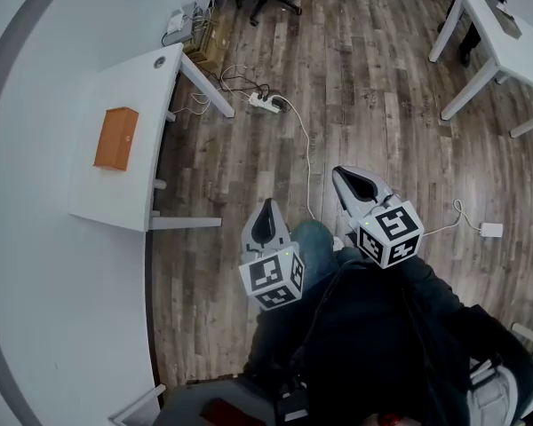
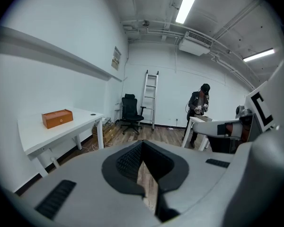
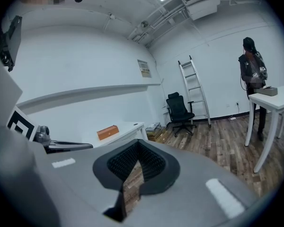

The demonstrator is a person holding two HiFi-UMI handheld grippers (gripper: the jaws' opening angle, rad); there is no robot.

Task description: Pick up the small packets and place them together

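Two grippers hang over the wood floor [image 1: 382,78], the left gripper [image 1: 268,209] and right gripper [image 1: 346,177], each with jaws pressed together and empty. An orange box [image 1: 115,138] sits on the white table [image 1: 115,193], well apart from both.

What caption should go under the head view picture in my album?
The left gripper and right gripper, both shut and empty, above a wood floor beside a white desk bearing an orange box.

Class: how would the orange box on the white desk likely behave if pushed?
The orange box has crisp straight edges, so probably stiff. It lies flat on the white desk, so it would likely slide, not tip.
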